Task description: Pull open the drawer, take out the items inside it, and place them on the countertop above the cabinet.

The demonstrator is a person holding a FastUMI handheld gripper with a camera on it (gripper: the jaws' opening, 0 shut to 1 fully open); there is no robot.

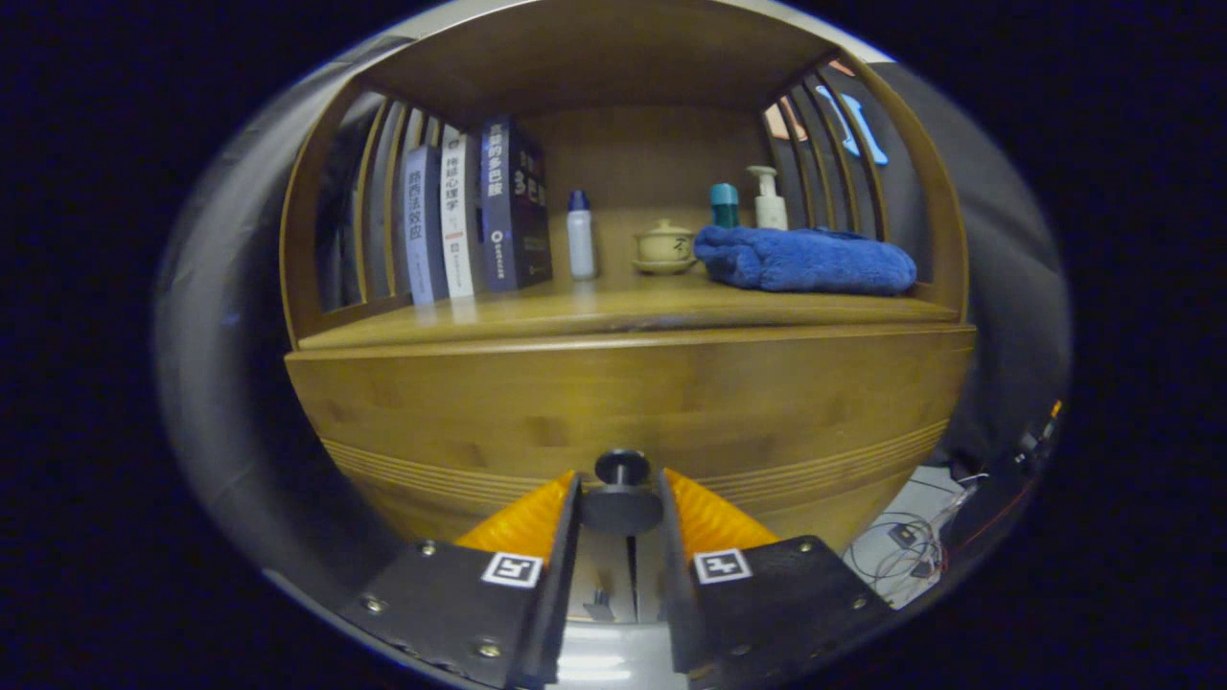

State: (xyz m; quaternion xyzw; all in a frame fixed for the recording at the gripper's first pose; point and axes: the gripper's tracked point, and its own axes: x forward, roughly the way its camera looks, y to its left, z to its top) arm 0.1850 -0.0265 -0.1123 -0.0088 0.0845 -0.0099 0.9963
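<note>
A wooden cabinet fills most of the view, and its drawer front [623, 402] is flush with the cabinet body. A dark round knob [621, 494] sticks out from the lower middle of that front. My gripper [621, 498] has one finger on each side of the knob, and both fingers press against it. The countertop [537, 316] runs just above the drawer front, under an open shelf roof. What lies inside the drawer is hidden.
On the countertop stand three upright books [474, 225], a small white bottle [580, 235], a lidded teacup [664, 247], a folded blue towel [805, 261], a teal-capped container [725, 204] and a pump bottle [767, 199]. Cables [911, 551] lie on the floor right of the cabinet.
</note>
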